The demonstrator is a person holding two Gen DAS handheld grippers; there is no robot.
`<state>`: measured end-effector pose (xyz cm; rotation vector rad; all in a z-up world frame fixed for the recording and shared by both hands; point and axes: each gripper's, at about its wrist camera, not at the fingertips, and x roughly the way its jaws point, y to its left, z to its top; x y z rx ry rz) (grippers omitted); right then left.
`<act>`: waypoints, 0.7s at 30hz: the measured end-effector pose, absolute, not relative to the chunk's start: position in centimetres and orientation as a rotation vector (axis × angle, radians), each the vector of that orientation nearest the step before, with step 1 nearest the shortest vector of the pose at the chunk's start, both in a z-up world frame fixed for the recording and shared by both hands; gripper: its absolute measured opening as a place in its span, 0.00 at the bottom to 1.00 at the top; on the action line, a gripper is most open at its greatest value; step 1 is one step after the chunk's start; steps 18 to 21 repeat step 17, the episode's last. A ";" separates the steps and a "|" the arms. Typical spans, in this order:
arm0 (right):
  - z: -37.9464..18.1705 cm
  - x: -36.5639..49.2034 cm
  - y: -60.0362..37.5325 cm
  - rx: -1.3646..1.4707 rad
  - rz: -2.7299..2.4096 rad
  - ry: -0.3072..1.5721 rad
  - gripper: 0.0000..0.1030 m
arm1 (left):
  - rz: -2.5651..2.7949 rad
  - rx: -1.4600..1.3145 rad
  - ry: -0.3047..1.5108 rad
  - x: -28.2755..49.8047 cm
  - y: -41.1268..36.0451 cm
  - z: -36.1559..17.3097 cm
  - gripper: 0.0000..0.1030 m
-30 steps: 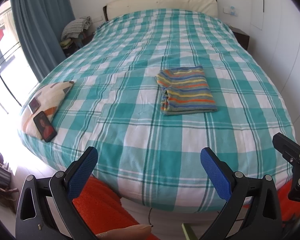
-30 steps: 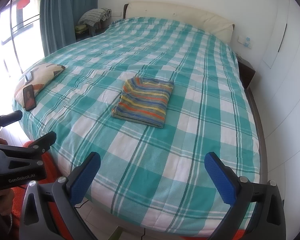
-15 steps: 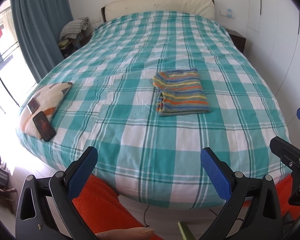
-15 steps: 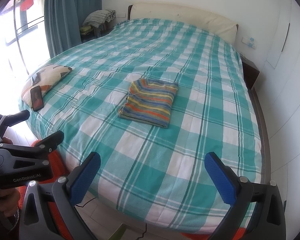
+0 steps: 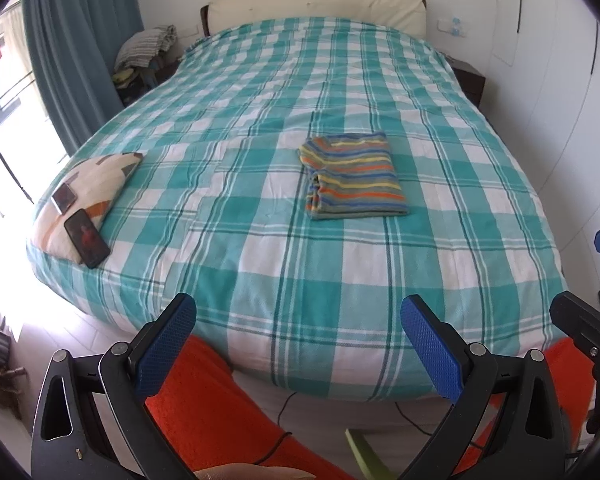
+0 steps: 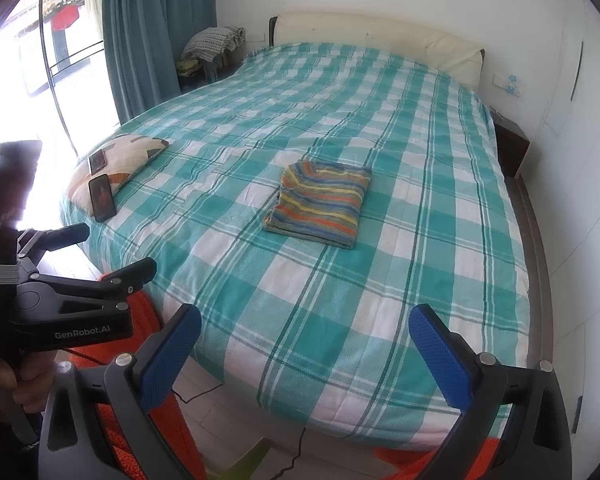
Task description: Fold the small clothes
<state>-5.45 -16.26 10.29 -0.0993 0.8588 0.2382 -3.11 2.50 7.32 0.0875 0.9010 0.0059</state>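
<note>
Striped knit, soft and light, the garment (image 5: 354, 176) lies folded in a thick, limp rectangle near the middle of the checked bed (image 5: 260, 280), at about 12 o'clock from both cameras. It would likely sag if lifted, so pinching through all layers at its rolled edge seems best. The left hand-held gripper (image 5: 298, 344) and right hand-held gripper (image 6: 304, 352) both gape wide, empty, well short of it.

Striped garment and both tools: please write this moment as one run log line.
striped garment: folded, on bed | left tool: open, empty | right tool: open, empty | contact: none
</note>
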 end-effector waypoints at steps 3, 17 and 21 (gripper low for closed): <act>10.0 -5.2 -16.5 -0.100 0.221 0.864 0.99 | 0.005 0.087 0.900 -3.2 2.5 7.3 0.99; 9.9 -4.6 -16.4 -0.090 0.211 0.863 0.99 | 0.012 0.104 0.857 -3.5 2.0 7.5 0.99; 9.9 -4.6 -16.4 -0.090 0.211 0.863 0.99 | 0.012 0.104 0.857 -3.5 2.0 7.5 0.99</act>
